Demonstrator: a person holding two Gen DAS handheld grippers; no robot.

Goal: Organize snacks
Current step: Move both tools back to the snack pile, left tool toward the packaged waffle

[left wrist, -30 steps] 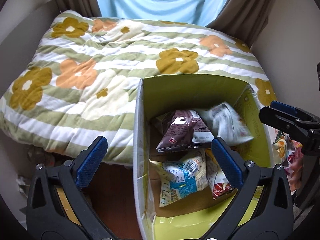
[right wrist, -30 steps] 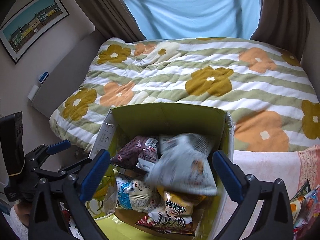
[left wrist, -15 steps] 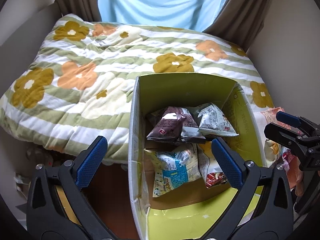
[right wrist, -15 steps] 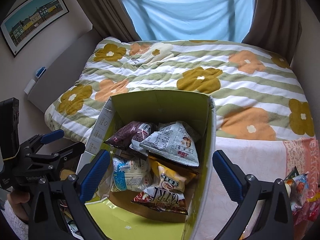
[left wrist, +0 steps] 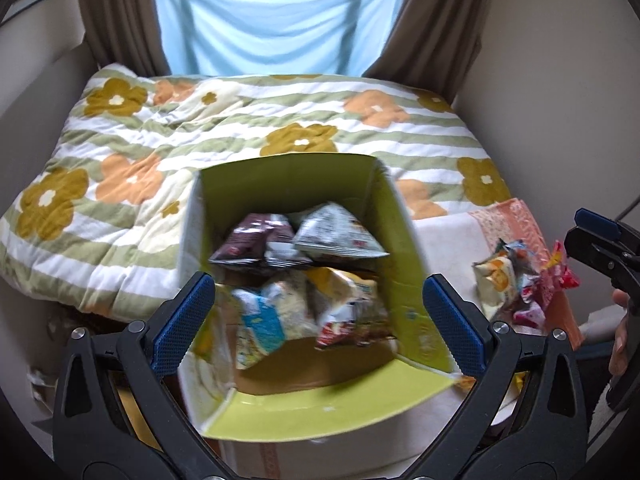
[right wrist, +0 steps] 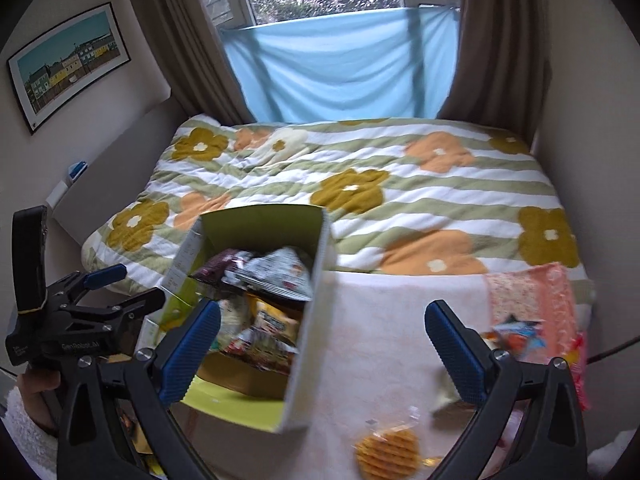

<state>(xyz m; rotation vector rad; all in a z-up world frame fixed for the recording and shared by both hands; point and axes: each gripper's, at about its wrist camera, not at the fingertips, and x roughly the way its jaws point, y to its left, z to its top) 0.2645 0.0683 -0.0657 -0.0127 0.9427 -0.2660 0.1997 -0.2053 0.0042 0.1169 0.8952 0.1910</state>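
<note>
The box (left wrist: 384,216) sits at the foot of the bed (left wrist: 240,128), already holding several packets: a brown one (left wrist: 256,240), a grey one (left wrist: 336,234) and others beneath. More snacks (left wrist: 516,284) lie loose on the cloth (right wrist: 384,320) to its right, well apart from the box, with a waffle pack (right wrist: 388,450) nearest the right gripper (right wrist: 322,354).

Both grippers are empty, jaws wide apart; the left gripper (left wrist: 318,314) hovers over the box.

These packets look light, puffy and slick, and their contents probably crush easily. A pinch on a crimped end seam should hold better than a squeeze across the belly. The waffle pack is blurred, so its wrapping cannot be judged; it seems flat and brittle.
</note>
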